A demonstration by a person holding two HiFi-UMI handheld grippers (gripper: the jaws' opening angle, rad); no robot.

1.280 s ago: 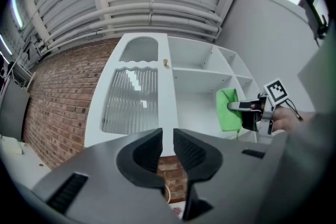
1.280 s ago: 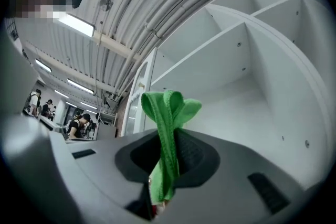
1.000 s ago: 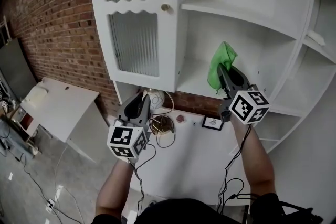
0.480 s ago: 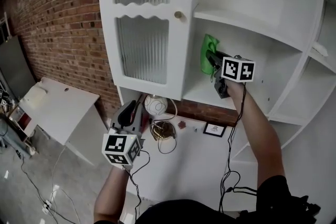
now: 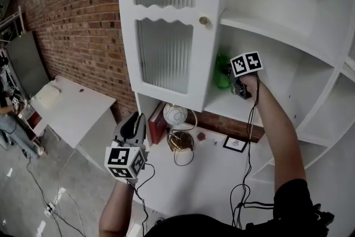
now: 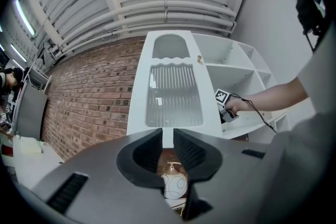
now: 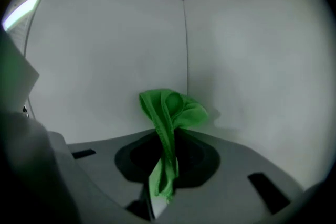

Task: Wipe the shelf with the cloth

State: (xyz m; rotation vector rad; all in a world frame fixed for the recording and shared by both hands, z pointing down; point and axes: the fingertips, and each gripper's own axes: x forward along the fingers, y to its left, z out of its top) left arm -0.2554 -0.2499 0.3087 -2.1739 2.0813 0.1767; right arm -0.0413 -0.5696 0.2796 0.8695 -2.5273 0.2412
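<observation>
The green cloth (image 5: 222, 70) is pinched in my right gripper (image 5: 228, 74), which is shut on it inside the white cabinet's middle compartment, just above the shelf board (image 5: 230, 104). In the right gripper view the cloth (image 7: 169, 113) bunches up past the jaws, close to the compartment's back corner (image 7: 185, 60); whether it touches the walls I cannot tell. My left gripper (image 5: 135, 118) hangs low in front of the cabinet, over the white counter, jaws shut with nothing between them. The left gripper (image 6: 168, 140) points up at the cabinet.
A ribbed glass door (image 5: 166, 53) with a brass knob (image 5: 203, 21) stands left of the open compartment. Below it sit a white globe (image 5: 175, 114), a red book (image 5: 156, 122), a gold wire piece (image 5: 181, 141) and a small frame (image 5: 235, 144). A white table (image 5: 69, 111) stands by the brick wall.
My right gripper has carried the cloth up and to the left, deeper into the compartment. The left gripper has sunk a little and stayed shut.
</observation>
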